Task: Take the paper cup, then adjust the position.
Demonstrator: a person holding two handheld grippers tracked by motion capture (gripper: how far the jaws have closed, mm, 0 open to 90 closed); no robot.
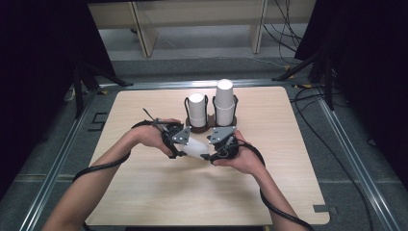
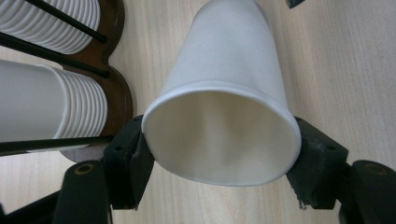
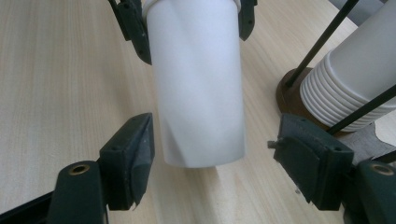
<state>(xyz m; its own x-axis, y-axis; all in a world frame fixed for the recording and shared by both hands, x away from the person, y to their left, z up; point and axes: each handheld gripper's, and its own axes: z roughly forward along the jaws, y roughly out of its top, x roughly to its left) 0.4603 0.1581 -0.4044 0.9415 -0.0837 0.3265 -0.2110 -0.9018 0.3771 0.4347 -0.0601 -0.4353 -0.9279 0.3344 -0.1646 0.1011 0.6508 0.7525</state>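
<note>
Left tongs (image 2: 219,154) clenched a white paper cup (image 2: 224,98) at its rim, held sideways over the bench (image 1: 144,192); right tongs (image 3: 212,154) stood released, straddling its base without contact.

Two cup stacks (image 1: 196,109), one loose cup (image 1: 196,148)

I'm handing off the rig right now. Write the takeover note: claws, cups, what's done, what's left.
Left claw: shut on the rim end of a single paper cup, held sideways above the table.
Right claw: open around the cup's closed base end, jaws not touching it.
Cup holder: two upside-down stacks in it, the left stack shorter than the right stack.
Done: one cup is out, in hand.
Left: likely closing the right claw on the base; the cup's destination is unclear.
</note>
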